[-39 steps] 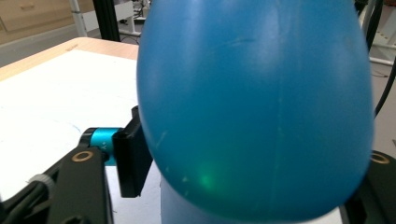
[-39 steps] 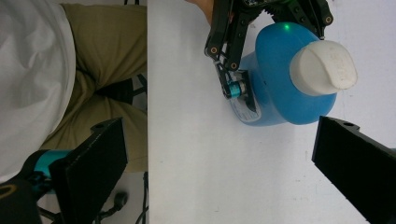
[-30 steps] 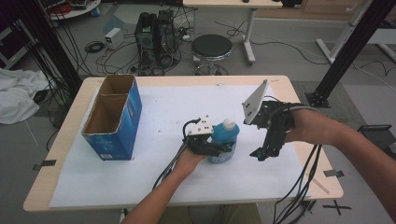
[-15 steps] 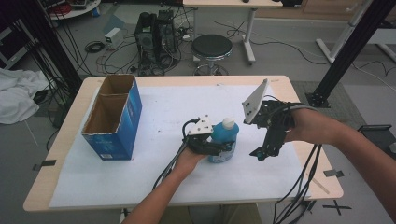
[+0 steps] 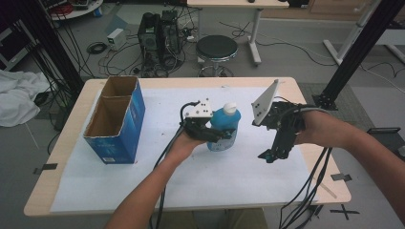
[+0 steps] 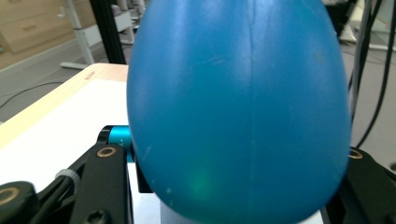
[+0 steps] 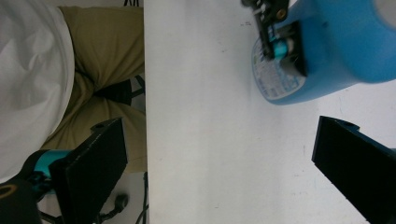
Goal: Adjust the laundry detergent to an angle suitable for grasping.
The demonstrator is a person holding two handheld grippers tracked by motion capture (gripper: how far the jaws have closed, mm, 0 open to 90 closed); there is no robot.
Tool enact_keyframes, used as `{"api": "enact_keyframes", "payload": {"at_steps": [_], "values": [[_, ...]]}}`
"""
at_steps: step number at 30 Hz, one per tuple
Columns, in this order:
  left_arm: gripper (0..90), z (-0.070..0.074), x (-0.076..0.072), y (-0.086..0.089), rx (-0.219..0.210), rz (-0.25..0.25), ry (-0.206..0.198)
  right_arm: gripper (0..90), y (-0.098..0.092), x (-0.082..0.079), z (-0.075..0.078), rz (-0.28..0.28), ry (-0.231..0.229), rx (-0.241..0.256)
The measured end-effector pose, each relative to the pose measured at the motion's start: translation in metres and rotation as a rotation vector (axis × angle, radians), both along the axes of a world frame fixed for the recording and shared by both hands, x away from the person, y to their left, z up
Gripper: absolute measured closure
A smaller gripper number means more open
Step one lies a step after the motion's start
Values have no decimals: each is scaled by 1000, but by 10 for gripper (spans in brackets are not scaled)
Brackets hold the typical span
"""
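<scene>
Near the table's [image 5: 305, 157] middle, the blue bottle [image 5: 224, 129] is clamped upright by the left gripper [image 5: 210, 134]; the right gripper [image 5: 270, 155] is held apart beside it. Grasping looks done, moving remains.

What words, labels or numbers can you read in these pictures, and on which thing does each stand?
None can be read.
Bottle: the label near its base carries print, too small and blurred to read.
Box: no print can be made out.
</scene>
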State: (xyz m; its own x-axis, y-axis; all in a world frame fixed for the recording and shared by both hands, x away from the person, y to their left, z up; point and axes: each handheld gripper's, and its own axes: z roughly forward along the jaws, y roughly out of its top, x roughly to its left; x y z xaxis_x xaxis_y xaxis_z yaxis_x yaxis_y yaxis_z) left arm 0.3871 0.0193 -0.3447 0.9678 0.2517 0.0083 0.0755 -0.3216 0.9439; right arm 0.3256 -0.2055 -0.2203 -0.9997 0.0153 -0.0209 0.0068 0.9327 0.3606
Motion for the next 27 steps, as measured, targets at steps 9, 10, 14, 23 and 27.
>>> {"api": "enact_keyframes", "payload": {"at_steps": [9, 10, 14, 23, 27], "values": [[433, 3, 22, 4, 30, -185, 20, 26, -4, -1, 1, -14, -3, 10], [433, 1, 23, 4, 23, -205, 40, 26, -4, -1, 2, -14, -3, 10], [433, -6, 22, 1, 6, -286, 75, 26, -4, -1, 2, -19, -2, 7], [433, -12, 21, -1, 53, -405, 62, 26, -4, 2, 2, -21, 1, 10], [434, -13, 20, -2, 61, -430, 53, 26, -5, 3, 2, -27, 5, 10]]}}
